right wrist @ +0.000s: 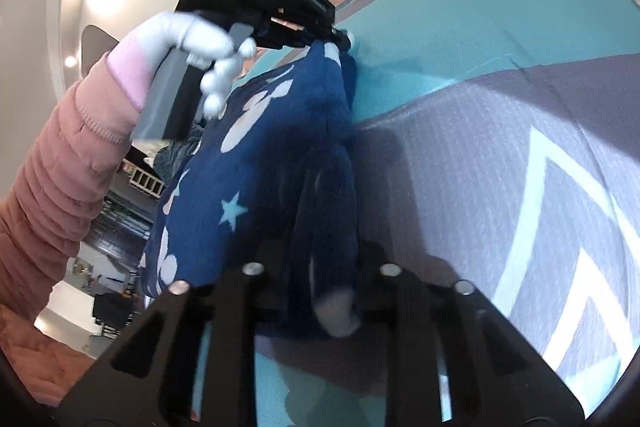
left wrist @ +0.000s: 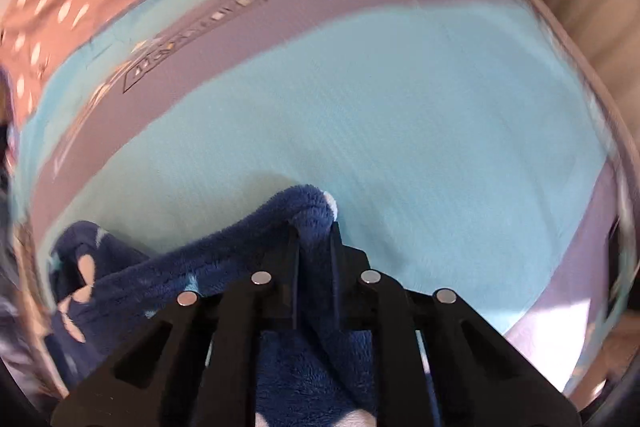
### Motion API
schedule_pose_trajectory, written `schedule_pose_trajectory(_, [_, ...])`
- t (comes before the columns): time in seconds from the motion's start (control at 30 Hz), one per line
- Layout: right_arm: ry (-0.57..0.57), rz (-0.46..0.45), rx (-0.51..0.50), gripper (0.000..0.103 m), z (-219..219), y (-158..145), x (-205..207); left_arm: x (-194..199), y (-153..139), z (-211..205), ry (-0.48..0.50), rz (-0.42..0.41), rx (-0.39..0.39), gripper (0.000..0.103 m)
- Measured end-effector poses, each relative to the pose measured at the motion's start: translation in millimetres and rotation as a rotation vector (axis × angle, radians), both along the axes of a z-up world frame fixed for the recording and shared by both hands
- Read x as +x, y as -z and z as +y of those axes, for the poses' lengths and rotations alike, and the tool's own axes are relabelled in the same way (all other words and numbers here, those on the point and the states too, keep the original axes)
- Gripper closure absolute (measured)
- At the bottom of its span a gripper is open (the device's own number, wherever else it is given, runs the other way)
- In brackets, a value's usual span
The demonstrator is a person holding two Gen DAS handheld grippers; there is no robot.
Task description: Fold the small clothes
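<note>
Navy fleece garment (right wrist: 256,163) hangs at 12 o'clock between tools. Left tool (left wrist: 316,227) and right tool (right wrist: 320,259) each clamped narrow on its edge.

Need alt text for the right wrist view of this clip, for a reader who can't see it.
The right gripper is shut on a fuzzy navy-blue garment with white and pale-blue prints, held up over a turquoise and grey bedspread. Further along the cloth, the left gripper, held by a white-gloved hand, pinches another corner.
</note>
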State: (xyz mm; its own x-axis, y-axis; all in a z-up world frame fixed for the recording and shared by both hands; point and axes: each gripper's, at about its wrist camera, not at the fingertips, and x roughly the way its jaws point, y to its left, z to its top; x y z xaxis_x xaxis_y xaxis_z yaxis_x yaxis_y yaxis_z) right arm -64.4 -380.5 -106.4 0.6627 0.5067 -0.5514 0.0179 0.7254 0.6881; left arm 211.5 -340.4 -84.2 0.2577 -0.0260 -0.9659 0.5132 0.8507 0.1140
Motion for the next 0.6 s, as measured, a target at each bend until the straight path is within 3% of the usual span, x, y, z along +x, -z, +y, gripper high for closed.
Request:
schedule_pose_trajectory(0.13, [0.035, 0.03, 0.07, 0.085, -2.1, 15.9, -8.3, 12.9, 8.9, 15.2, -0.086, 0.062, -0.132, 0.092])
schedule_pose_trajectory(0.2, [0.039, 0.046, 0.087, 0.084, -4.2, 15.1, -6.1, 4.1, 16.5, 10.0, -0.047, 0.008, -0.117, 0.09])
schedule_pose_trajectory(0.27, [0.023, 0.058, 0.014, 0.082, 3.5, 7.5, -4.8, -6.4, 9.8, 1.1, 0.026, -0.06, -0.093, 0.086])
schedule_pose_trajectory(0.37, [0.02, 0.069, -0.057, 0.073, 5.7, -3.6, -11.5, -19.9, -21.7, 7.2, 0.058, -0.083, -0.198, 0.082])
schedule_pose_trajectory(0.43, [0.062, 0.07, -0.088, 0.061, 2.1, -10.3, -21.3, -34.3, -49.5, 12.5, 0.098, -0.12, -0.264, 0.07])
schedule_pose_trajectory(0.5, [0.111, 0.054, -0.106, 0.06, -2.6, -20.1, -31.5, -52.1, -79.4, 25.1, 0.134, -0.199, -0.31, 0.053])
schedule_pose_trajectory(0.6, [0.148, 0.013, -0.131, 0.062, -0.7, -36.7, -40.9, -89.8, -115.8, 48.8, 0.206, -0.335, -0.338, 0.045])
